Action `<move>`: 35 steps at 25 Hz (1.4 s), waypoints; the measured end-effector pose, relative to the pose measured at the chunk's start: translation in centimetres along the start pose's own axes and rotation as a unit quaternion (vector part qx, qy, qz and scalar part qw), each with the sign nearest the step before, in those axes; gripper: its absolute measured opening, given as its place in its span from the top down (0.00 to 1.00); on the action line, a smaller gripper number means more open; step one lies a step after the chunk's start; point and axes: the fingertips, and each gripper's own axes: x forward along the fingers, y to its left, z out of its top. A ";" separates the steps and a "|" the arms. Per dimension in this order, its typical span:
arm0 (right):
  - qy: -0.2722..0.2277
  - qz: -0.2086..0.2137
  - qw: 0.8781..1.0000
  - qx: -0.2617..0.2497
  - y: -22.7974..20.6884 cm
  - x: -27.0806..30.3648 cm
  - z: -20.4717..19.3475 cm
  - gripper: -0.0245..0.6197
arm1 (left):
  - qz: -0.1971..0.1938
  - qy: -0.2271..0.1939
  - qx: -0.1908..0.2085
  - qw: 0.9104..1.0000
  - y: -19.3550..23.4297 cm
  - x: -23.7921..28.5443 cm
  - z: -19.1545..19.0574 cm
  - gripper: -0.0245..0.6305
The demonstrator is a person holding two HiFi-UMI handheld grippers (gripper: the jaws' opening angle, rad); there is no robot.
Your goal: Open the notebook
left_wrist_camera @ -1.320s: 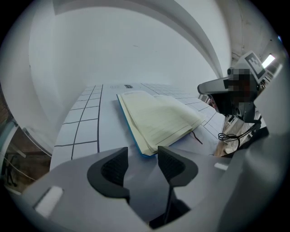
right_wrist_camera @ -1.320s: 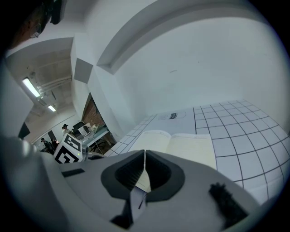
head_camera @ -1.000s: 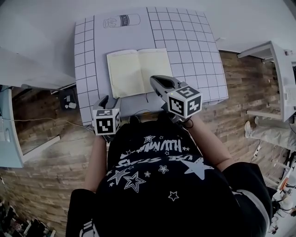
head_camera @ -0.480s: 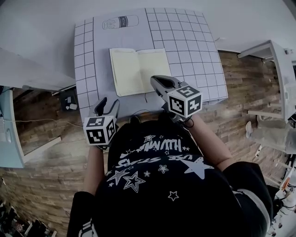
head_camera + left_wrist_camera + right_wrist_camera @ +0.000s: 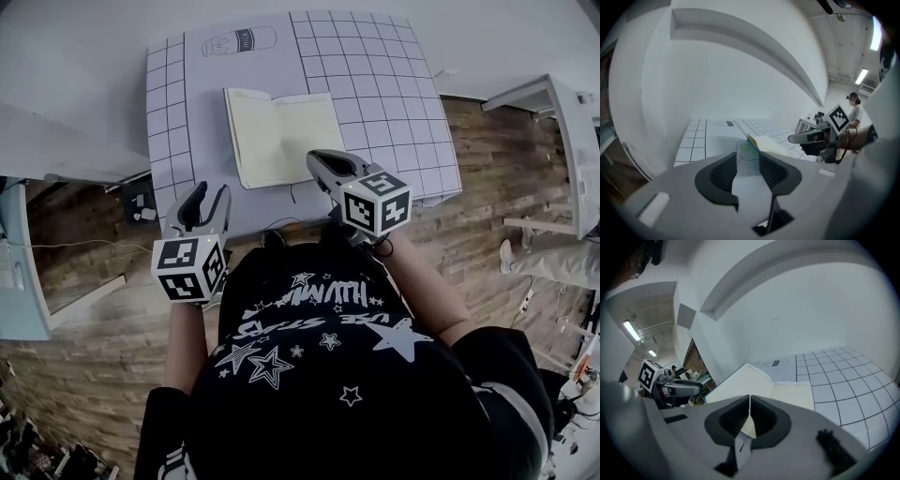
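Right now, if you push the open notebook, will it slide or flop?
Probably slide: the notebook lies open on a smooth-looking gridded mat. Lifted by one edge, it would likely flop, since its pages look thin. Its left half seems a bit raised, so a nudge might swing it shut.

The dark grey right gripper (image 5: 321, 164) covers the near right corner of the open cream-paged notebook (image 5: 272, 131). Its own fingers (image 5: 733, 416) hide the notebook's near edge in the right gripper view. Print on the bottle drawing (image 5: 242, 41) on the white gridded table (image 5: 169, 141) is too small to read.
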 end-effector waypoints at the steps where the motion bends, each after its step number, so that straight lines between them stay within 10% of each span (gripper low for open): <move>1: -0.001 -0.002 1.000 -0.001 -0.2 -0.2 0.0 0.94 | 0.002 -0.012 0.002 1.000 0.0 0.0 0.5 0.73; 13: -0.006 0.016 1.000 -0.019 -5.2 -2.6 2.2 0.94 | 0.081 -0.108 0.003 0.991 -2.4 -1.0 5.1 0.95; 35: 0.026 0.187 0.977 -0.099 -16.1 -13.4 2.0 0.94 | 0.256 -0.138 -0.052 0.955 -21.9 2.3 4.5 0.95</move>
